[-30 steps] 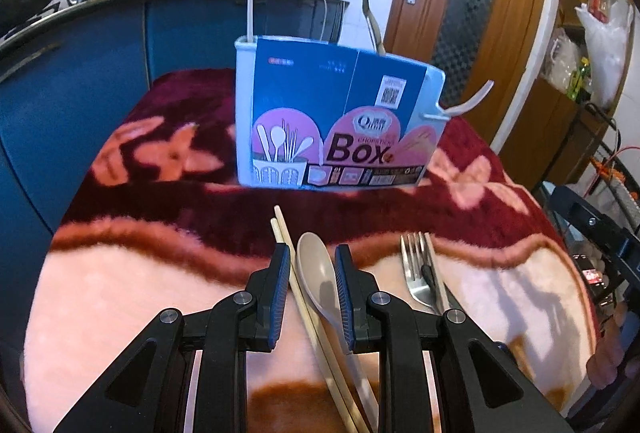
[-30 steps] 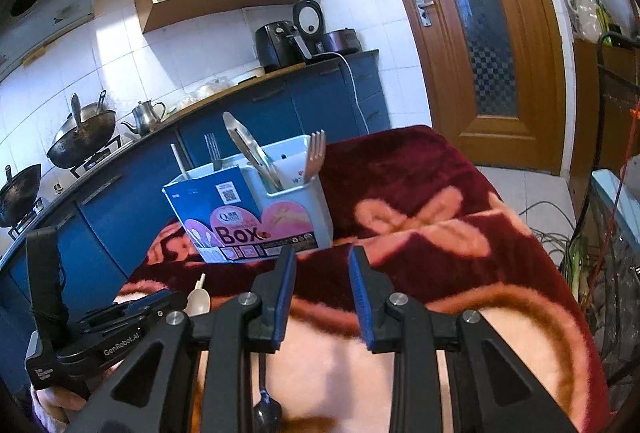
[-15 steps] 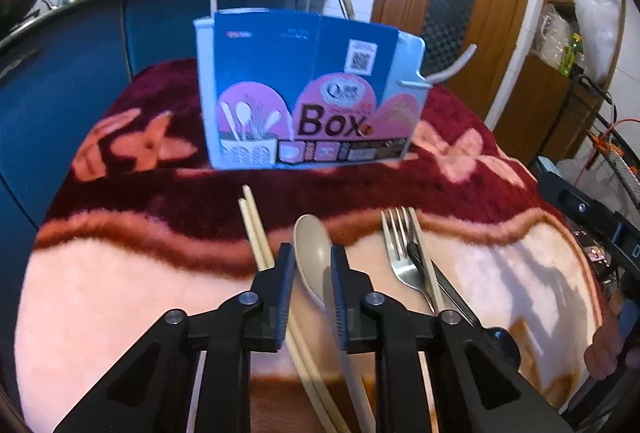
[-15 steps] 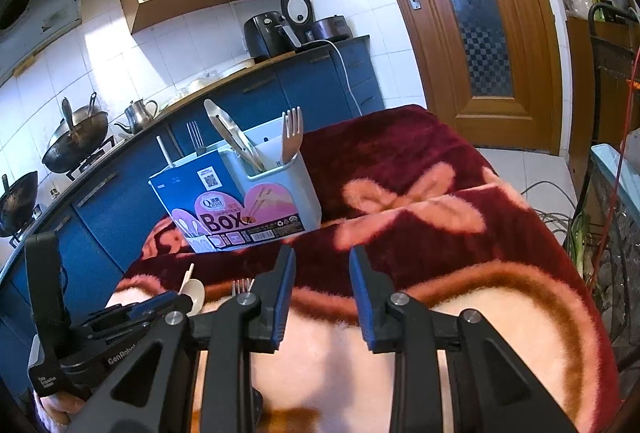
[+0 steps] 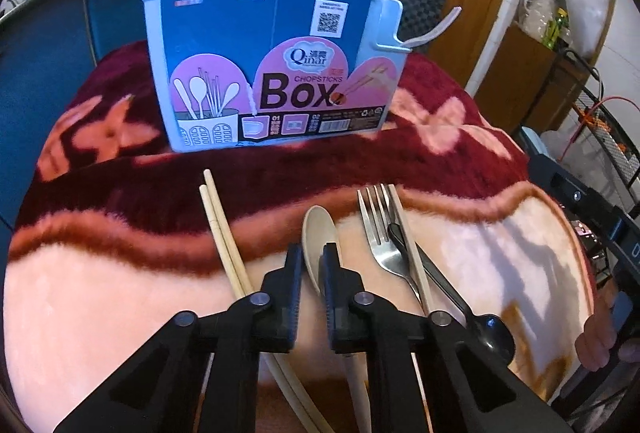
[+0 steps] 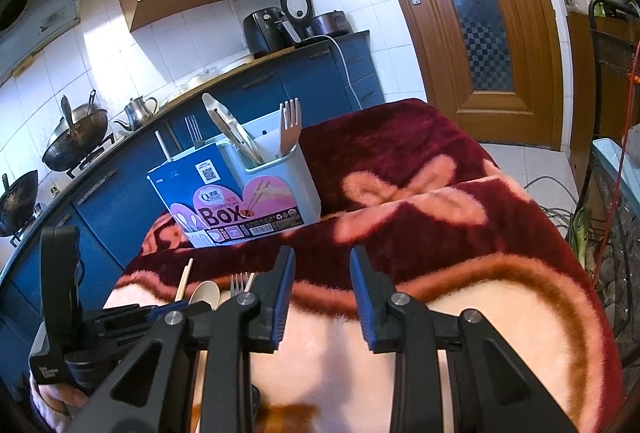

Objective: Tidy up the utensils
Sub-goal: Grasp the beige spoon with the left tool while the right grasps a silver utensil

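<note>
2 chopsticks (image 5: 224, 241), 1 fork (image 5: 380, 233), 2 spoons (image 5: 320, 237)

We see our left gripper (image 5: 311, 265) with its jaws just closing onto the beige spoon (image 5: 320, 239) on the blanket (image 5: 100, 297); chopsticks (image 5: 222, 233) lie left, a fork (image 5: 380, 241) right, the utensil box (image 5: 272, 65) beyond.

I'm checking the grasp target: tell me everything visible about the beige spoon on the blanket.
The beige spoon looks like matte plastic or wood fibre, with an oval bowl and a slim handle. It lies flat on the fleece blanket, bowl pointing toward the utensil box, between the chopsticks and the metal fork. The left tool has just been closing and pinches its neck.
</note>
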`<state>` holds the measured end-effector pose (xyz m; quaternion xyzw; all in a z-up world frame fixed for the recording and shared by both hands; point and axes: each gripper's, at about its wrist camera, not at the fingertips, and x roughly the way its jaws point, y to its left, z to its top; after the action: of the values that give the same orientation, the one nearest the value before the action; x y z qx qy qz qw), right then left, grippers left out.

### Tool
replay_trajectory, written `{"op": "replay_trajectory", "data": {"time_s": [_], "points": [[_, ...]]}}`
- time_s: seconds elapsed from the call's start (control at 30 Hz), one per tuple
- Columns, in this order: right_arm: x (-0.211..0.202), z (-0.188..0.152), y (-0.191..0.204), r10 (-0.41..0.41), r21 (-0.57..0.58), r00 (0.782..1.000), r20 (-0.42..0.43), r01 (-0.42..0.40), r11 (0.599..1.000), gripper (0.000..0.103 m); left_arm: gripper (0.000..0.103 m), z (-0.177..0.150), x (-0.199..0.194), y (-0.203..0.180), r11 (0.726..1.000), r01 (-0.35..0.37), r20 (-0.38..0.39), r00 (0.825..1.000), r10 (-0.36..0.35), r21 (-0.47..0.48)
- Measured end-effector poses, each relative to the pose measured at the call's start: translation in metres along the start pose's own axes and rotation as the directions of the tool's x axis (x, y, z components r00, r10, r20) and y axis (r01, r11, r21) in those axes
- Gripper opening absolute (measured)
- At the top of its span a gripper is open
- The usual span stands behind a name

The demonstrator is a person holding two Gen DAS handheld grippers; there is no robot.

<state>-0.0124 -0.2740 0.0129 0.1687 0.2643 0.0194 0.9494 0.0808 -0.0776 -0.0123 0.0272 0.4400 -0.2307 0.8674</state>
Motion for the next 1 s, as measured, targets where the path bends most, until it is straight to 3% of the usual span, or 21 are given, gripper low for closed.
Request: {"op": "replay_trajectory", "data": {"time_s": [0.13, 0.33, 0.6, 0.77, 1.0], "points": [[0.0, -0.001, 0.003, 0.001, -0.009, 1.0, -0.006, -0.001, 1.0, 0.032, 0.003, -0.002, -0.005, 0.007, 0.998, 0.041, 0.021, 0.999, -0.04, -0.054], [0.002, -0.002, 0.015, 0.008, -0.041, 0.999, -0.034, -0.009, 0.999, 0.033, 0.003, -0.004, -0.033, 0.015, 0.996, 0.033, 0.16, 0.987, -0.019, -0.086], [0.024, -0.003, 0.037, 0.035, -0.072, 0.989, -0.142, -0.045, 0.996, 0.033, 0.003, -0.004, -0.074, 0.04, 0.983, 0.03, 0.353, 0.935, 0.036, -0.179], [0.044, -0.005, 0.048, 0.036, -0.086, 0.974, -0.224, -0.057, 0.995, 0.033, 0.003, -0.008, -0.076, 0.069, 0.965, -0.007, 0.335, 0.937, 0.098, -0.261], [0.072, -0.011, 0.064, 0.031, -0.115, 0.944, -0.328, -0.073, 0.991, 0.032, 0.003, -0.02, -0.059, 0.104, 0.927, -0.048, 0.231, 0.962, 0.143, -0.373]]}}
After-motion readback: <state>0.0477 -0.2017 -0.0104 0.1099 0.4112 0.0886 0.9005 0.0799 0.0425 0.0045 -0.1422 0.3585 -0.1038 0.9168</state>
